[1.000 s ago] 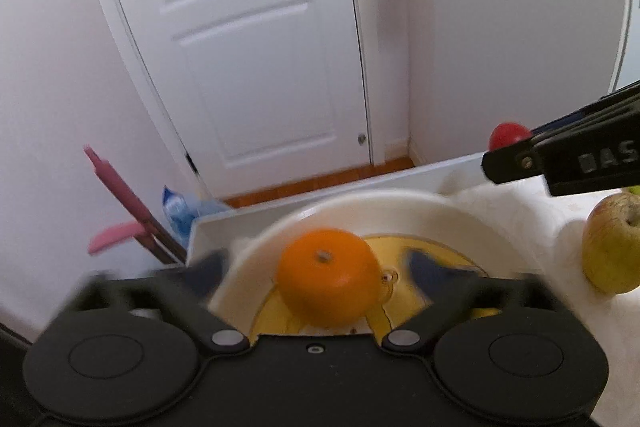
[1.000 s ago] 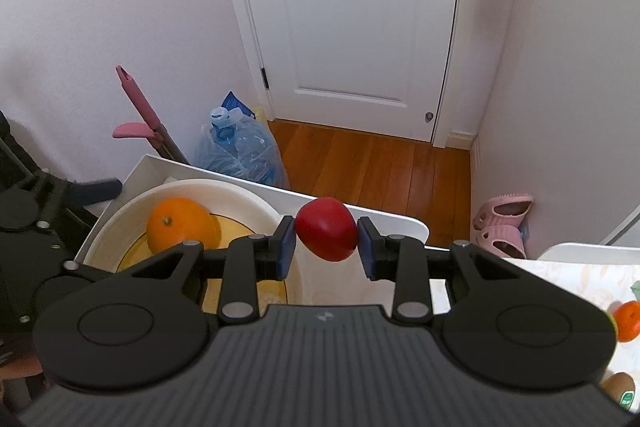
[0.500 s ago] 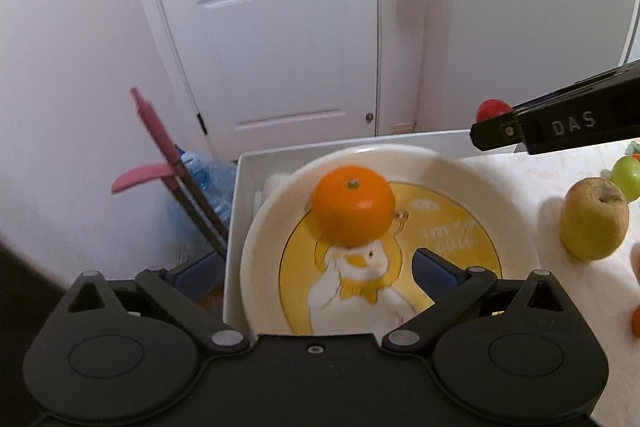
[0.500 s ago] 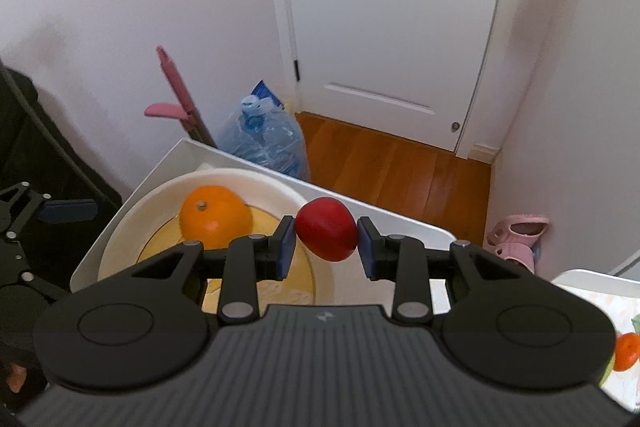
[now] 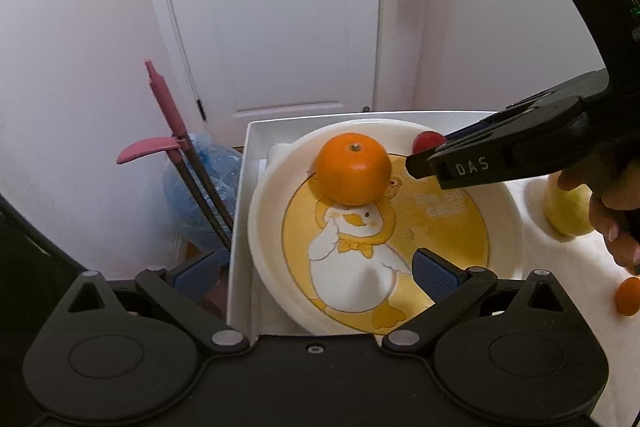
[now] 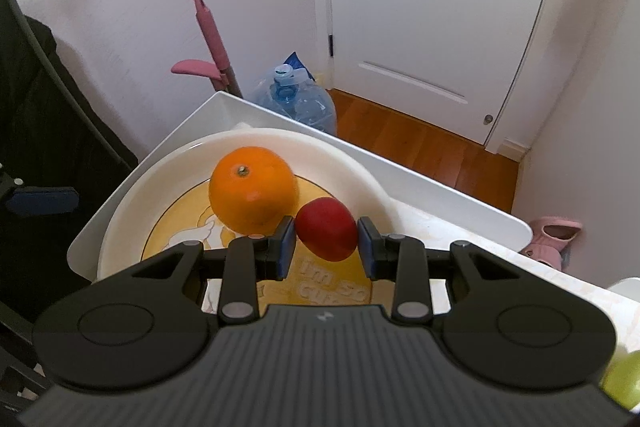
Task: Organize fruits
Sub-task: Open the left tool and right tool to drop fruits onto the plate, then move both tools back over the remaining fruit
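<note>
**Red fruit over the plate, release pending**

Right gripper is clamped on a small red fruit, both blue pads pressing its sides. It hangs above the far-right part of the plate, just right of the orange; can't tell whether the two touch. Judging by the pose, this is the drop-off step.

Left gripper has its jaws wide apart, nothing between them, hovering at the plate's near edge. One pad is over the duck print, the other is past the plate's left rim.

Progress, as I read it:
- Done: one orange sits on the plate, far side, stem up.
- In hand: the red fruit, not yet set down.
- Left: fruit on the tabletop to the right of the plate, i.e. a yellow-green apple partly behind the person's hand, plus a small orange fruit at the frame edge. A green fruit shows in the right wrist view's corner; it may be that same apple, can't tell.

Counts: plate 1, white tray under it 1, fruit on plate 1, fruit held 1, loose fruit visible at least 2. So roughly early to mid task.
</note>
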A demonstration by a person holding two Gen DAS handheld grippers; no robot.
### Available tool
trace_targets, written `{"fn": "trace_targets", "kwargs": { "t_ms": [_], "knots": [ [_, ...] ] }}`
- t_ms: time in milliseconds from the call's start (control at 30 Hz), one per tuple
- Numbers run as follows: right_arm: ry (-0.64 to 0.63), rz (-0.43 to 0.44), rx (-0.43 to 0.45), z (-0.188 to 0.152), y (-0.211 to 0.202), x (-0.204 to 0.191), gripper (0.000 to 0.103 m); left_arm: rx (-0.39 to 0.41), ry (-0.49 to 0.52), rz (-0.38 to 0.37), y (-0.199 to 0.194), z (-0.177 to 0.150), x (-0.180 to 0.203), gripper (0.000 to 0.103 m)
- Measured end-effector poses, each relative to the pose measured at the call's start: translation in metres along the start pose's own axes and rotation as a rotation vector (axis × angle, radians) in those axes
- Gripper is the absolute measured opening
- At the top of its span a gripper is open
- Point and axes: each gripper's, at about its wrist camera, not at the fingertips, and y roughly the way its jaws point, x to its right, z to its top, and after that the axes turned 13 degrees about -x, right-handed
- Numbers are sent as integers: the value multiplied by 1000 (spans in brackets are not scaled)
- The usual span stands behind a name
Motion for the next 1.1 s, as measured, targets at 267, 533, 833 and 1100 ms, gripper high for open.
{"fn": "trace_targets", "kwargs": {
  "t_ms": [267, 533, 833, 1100],
  "knots": [
    [1, -46, 99, -10, -22, -4, 103, 22, -3, 18, -1, -3, -1, 103],
    [100, -42, 137, -20, -41, 3, 103, 43, -46, 20, -11, -4, -5, 103],
    [126, -78, 154, -39, -88, -3, 103, 110, -80, 45, -37, -11, -2, 103],
    [161, -88, 200, -77, -142, 6, 103, 165, -76, 36, -75, -20, 19, 103]
  ]
}}
